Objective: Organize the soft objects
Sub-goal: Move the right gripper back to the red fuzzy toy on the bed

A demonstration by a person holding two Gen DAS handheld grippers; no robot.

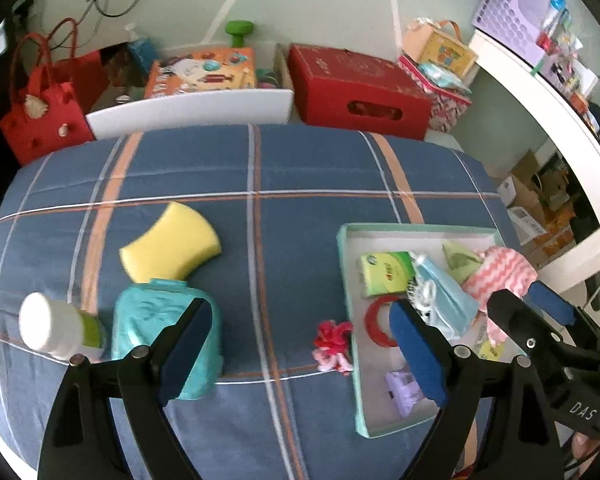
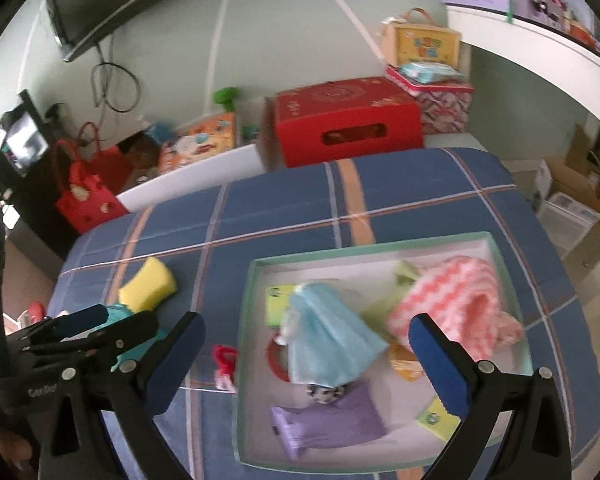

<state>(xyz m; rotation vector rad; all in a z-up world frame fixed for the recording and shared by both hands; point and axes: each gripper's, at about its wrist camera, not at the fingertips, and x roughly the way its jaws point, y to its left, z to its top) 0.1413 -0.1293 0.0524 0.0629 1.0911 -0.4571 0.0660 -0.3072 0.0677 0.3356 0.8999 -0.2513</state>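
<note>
At nine o'clock on the plaid cover, a white-capped bottle lies touching a teal pouch, with the yellow sponge just beyond; a careless reach for the pouch may roll the bottle off the edge. The left gripper hangs released and empty. At three o'clock, the right gripper gapes empty over the crowded tray, where a blue mask could snag.

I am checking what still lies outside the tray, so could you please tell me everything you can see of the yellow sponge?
The yellow sponge is a thick, foam-like block with curved, waisted sides and rounded corners. It looks dry and uncompressed. It lies flat on the blue plaid bedcover, left of the tray and outside it. Its near edge meets or overlaps the teal packet. No claw touches it.
</note>
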